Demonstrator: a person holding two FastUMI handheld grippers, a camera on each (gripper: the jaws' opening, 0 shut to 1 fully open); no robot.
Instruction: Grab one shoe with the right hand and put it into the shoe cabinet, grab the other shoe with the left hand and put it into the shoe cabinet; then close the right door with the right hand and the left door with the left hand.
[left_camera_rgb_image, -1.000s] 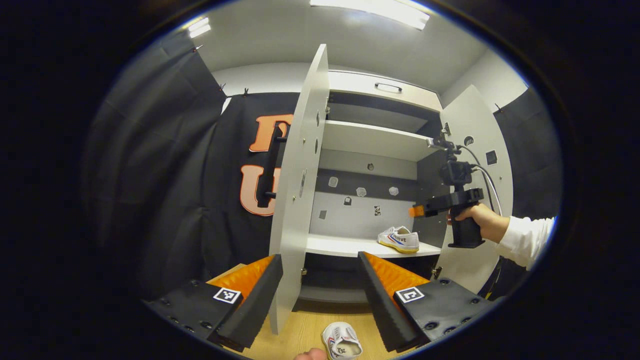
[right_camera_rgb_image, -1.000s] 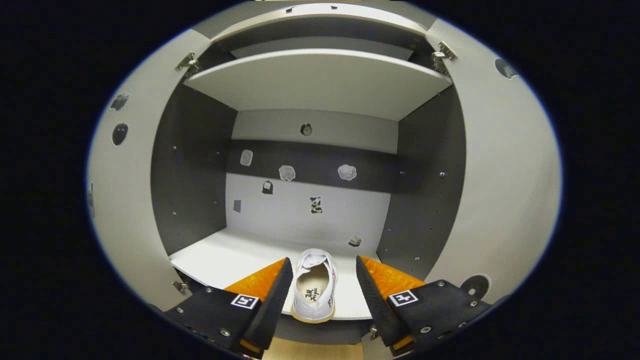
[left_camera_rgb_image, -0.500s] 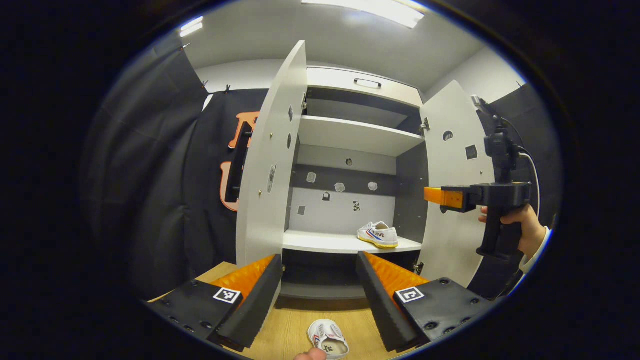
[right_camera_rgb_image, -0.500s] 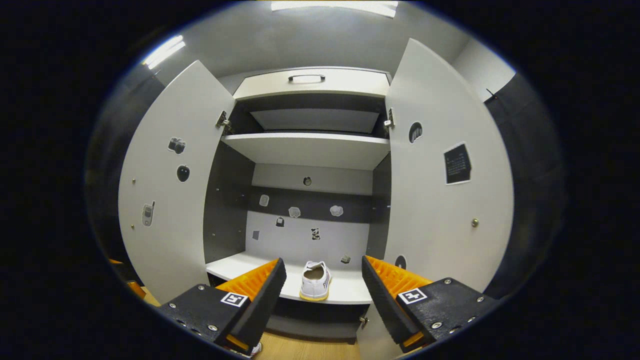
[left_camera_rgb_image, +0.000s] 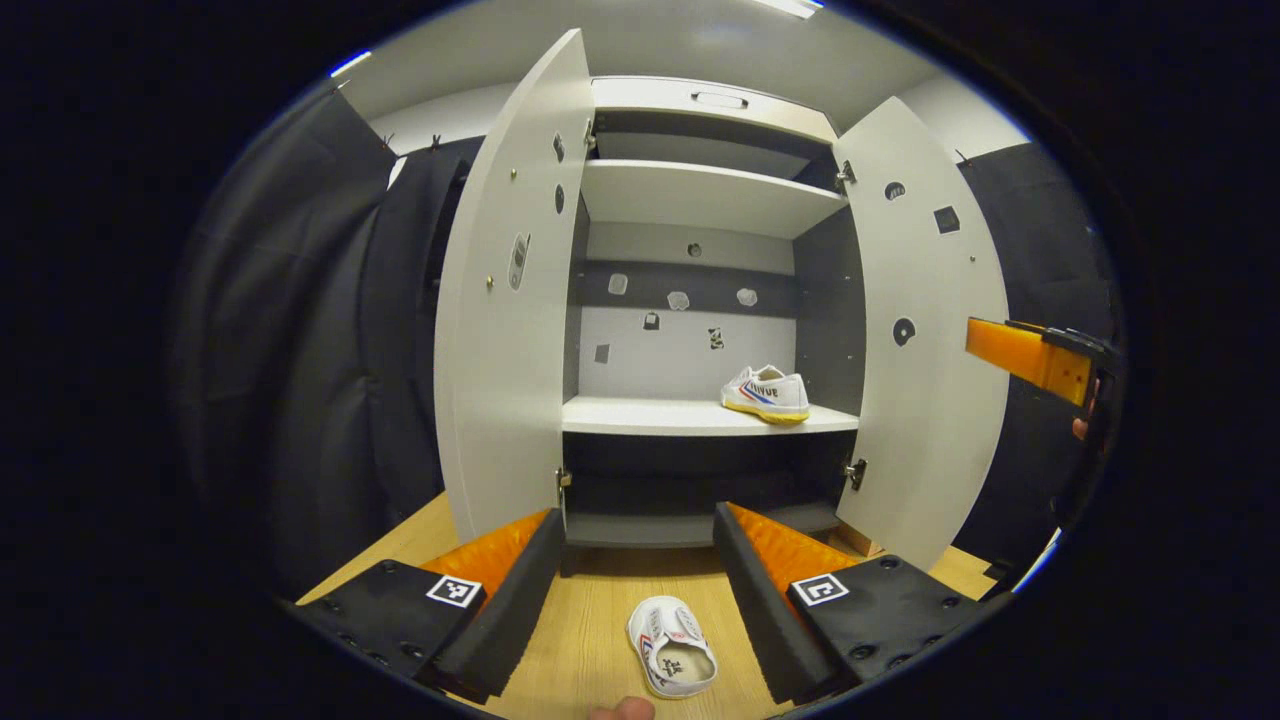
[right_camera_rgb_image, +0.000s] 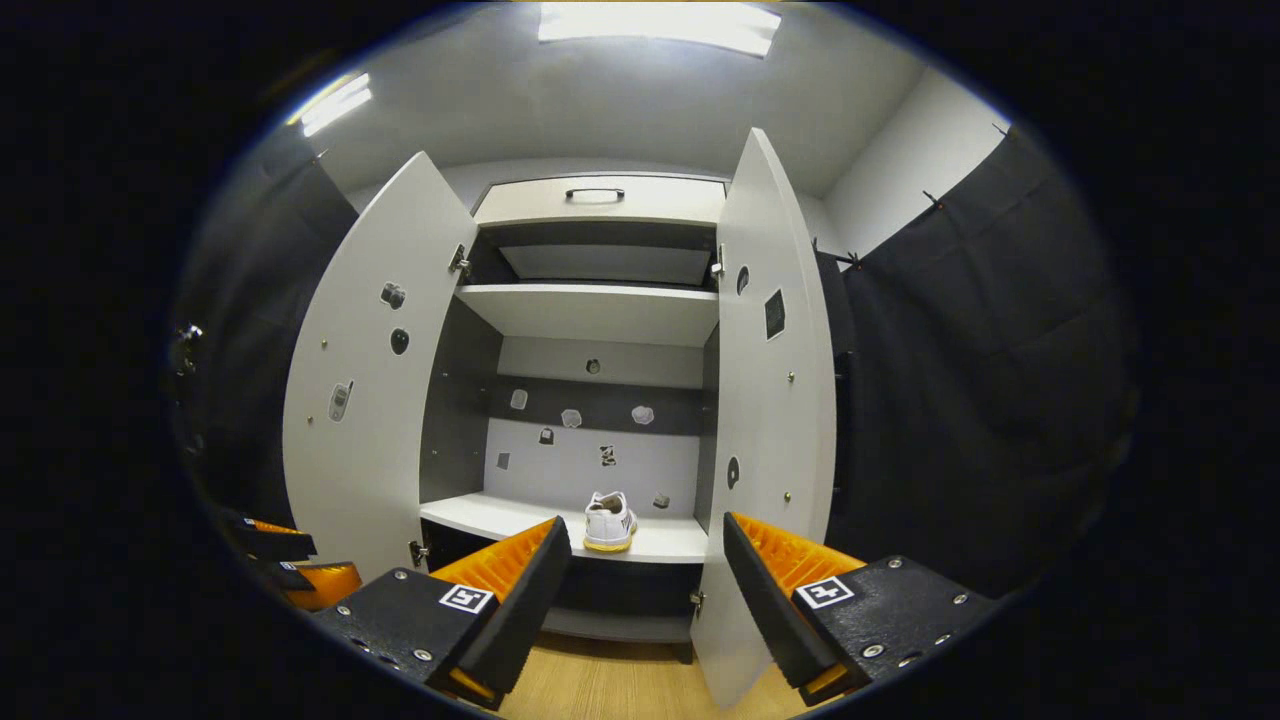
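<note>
One shoe (left_camera_rgb_image: 766, 393) is a white low sneaker with red and blue side stripes and a yellowish sole; it sits on the right part of the shoe cabinet's (left_camera_rgb_image: 700, 200) middle shelf (left_camera_rgb_image: 650, 415), side-on in my left gripper view and heel toward me in my right gripper view (right_camera_rgb_image: 609, 522). The other shoe (left_camera_rgb_image: 672, 645), the same white kind, lies on the wooden floor (left_camera_rgb_image: 590, 620) in front of the cabinet, its opening up, between and just below my left gripper's (left_camera_rgb_image: 640, 590) fingers, which are spread wide and grasp nothing. My right gripper (right_camera_rgb_image: 645, 605) is likewise released, its fingers apart and empty, aimed at the cabinet mouth from a little way back.

Both doors stand swung outward: the left door (left_camera_rgb_image: 505, 300) nearly edge-on to my left side, the right door (left_camera_rgb_image: 925, 330) angled out, with its free edge close to my right gripper (left_camera_rgb_image: 1040, 360) seen at the far right. In my right gripper view the right door (right_camera_rgb_image: 775, 420) comes forward just beside my right finger. The shelf is bare to the left of the shoe, and the floor between the doors is open apart from the second shoe.
</note>
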